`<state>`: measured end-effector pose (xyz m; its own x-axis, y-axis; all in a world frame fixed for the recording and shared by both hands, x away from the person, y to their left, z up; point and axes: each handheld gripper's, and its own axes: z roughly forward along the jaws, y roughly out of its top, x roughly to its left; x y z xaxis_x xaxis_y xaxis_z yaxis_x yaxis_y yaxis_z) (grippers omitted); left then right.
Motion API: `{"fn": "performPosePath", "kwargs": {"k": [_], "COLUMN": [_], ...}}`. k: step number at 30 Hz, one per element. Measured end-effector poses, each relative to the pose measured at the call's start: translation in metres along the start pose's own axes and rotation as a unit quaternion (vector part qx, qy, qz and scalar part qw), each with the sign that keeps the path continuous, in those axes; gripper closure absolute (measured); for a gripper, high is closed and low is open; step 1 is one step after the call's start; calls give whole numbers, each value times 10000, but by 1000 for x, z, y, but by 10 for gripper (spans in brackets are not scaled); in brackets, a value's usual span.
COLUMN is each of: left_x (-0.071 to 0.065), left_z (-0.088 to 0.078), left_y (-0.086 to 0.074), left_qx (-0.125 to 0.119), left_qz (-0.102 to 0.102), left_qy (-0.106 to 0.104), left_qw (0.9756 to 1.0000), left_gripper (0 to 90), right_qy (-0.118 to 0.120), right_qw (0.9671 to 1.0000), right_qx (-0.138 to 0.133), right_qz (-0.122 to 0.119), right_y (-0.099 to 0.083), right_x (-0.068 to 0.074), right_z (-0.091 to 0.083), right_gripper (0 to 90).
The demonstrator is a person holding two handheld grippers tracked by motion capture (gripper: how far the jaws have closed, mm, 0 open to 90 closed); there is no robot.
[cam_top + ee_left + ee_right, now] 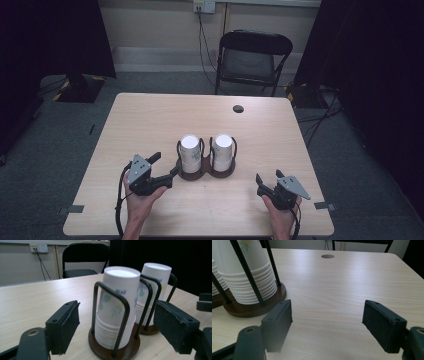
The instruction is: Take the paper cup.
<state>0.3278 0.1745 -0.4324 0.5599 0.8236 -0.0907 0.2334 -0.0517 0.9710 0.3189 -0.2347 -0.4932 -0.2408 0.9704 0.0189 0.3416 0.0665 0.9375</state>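
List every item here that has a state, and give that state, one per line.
Left claw: open, holding nothing, aimed at the left cup stack.
Right claw: open, holding nothing.
Left cup stack: upside down, nested, upright in its holder.
Right cup stack: upside down, nested, upright in its holder.
Cup holder: standing on the table.
Chair: unfolded, unoccupied.

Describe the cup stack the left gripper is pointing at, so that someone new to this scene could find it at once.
On the wooden table, near its middle, a dark double holder carries two stacks of upside-down white paper cups. The left cup stack is the one meant: it stands nearest the open left gripper, while its twin, the right cup stack, stands beside it.
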Motion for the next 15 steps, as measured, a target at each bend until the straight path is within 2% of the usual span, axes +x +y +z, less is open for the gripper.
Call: {"fn": "performPosePath", "kwargs": {"k": [2,5,9,11,13,15], "left_x": [-1,-3,-5,-5,-5,-7], "left_z": [1,1,4,7,11,15], "left_y": [6,14,24,28,31,34], "left_qx": [-24,-144,-177,-153,-113,-67], "left_qz": [26,126,231,350,361,438], "left_qy": [-102,-165,-251,-302,-449,-461], "left_qw": [9999,9997,9993,9988,9983,9980], "left_gripper": [254,276,279,285,285,297], "right_qy": [-3,5,52,41,38,34], "right_qw": [10000,10000,10000,10000,10000,10000], "right_qx": [-8,-10,-2,7,16,26], "right_qz": [-1,3,59,51,9,6], "right_y": [0,0,0,0,0,0], "right_x": [0,0,-1,-1,0,0], "right_z": [0,0,0,0,1,1], "right_gripper": [232,232,231,230,230,230]}}
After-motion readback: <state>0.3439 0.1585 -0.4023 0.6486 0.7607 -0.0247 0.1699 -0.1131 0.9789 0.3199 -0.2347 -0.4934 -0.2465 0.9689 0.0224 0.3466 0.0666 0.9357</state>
